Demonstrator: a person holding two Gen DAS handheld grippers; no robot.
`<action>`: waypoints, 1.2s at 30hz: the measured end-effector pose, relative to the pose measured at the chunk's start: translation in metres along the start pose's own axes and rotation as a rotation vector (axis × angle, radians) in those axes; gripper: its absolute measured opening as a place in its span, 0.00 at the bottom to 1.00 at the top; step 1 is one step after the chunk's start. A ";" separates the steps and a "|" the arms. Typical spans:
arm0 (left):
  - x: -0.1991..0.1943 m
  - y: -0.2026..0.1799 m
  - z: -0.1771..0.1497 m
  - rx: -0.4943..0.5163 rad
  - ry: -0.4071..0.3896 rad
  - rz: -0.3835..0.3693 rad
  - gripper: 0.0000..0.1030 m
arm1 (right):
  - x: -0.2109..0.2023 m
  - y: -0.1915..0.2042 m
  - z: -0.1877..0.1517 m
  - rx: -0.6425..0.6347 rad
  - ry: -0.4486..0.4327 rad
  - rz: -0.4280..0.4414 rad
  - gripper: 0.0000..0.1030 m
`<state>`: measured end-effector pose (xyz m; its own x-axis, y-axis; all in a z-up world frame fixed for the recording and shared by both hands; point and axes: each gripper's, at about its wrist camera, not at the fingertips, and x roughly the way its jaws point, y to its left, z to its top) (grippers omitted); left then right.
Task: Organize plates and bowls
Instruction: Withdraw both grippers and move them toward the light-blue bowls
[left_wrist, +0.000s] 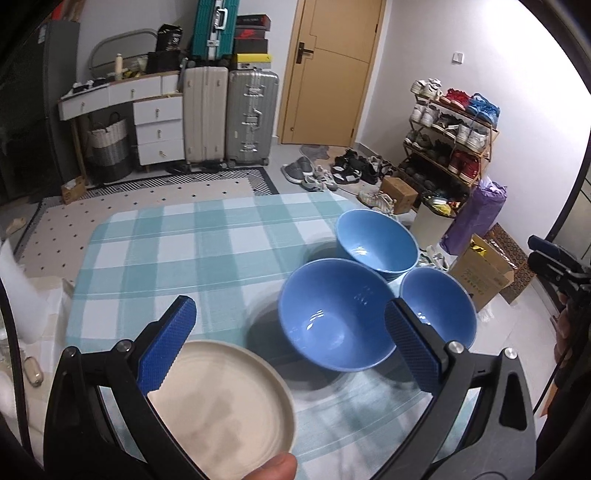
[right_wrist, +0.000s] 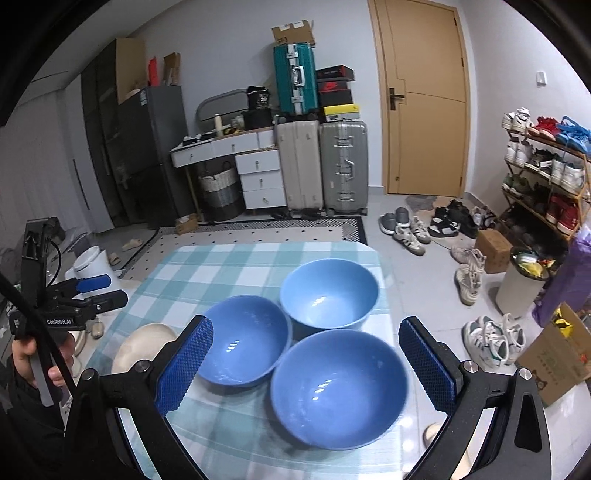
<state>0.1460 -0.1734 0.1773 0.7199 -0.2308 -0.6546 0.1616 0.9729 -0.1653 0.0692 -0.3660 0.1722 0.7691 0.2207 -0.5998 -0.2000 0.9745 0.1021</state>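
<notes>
Both my grippers, left (left_wrist: 290, 345) and right (right_wrist: 306, 363), stand with jaws spread wide, grasping nothing. Three blue bowls (right_wrist: 338, 387) sit clustered, near touching, on the checked tablecloth (left_wrist: 166, 251). The cream plate (left_wrist: 221, 406) lies just beside them, below my left jaws.

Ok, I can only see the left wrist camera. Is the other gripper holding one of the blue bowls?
Observer: No. The right gripper is open and empty, pointing at the nearest blue bowl.
Operator: And my picture cuts off the green suitcase. Is something on top of it?
Observer: Yes, an open cardboard box sits on the teal suitcase.
</notes>
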 end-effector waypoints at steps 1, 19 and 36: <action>0.005 -0.003 0.004 0.004 0.005 -0.007 0.99 | 0.002 -0.008 0.001 0.008 0.007 -0.007 0.99; 0.111 -0.042 0.063 0.041 0.072 -0.063 0.99 | 0.066 -0.066 0.024 0.099 0.086 -0.066 0.99; 0.216 -0.042 0.091 0.020 0.141 -0.065 0.99 | 0.141 -0.109 0.036 0.191 0.177 -0.055 0.99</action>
<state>0.3558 -0.2628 0.1098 0.6060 -0.2911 -0.7403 0.2186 0.9558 -0.1968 0.2214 -0.4401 0.1053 0.6545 0.1725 -0.7361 -0.0296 0.9787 0.2030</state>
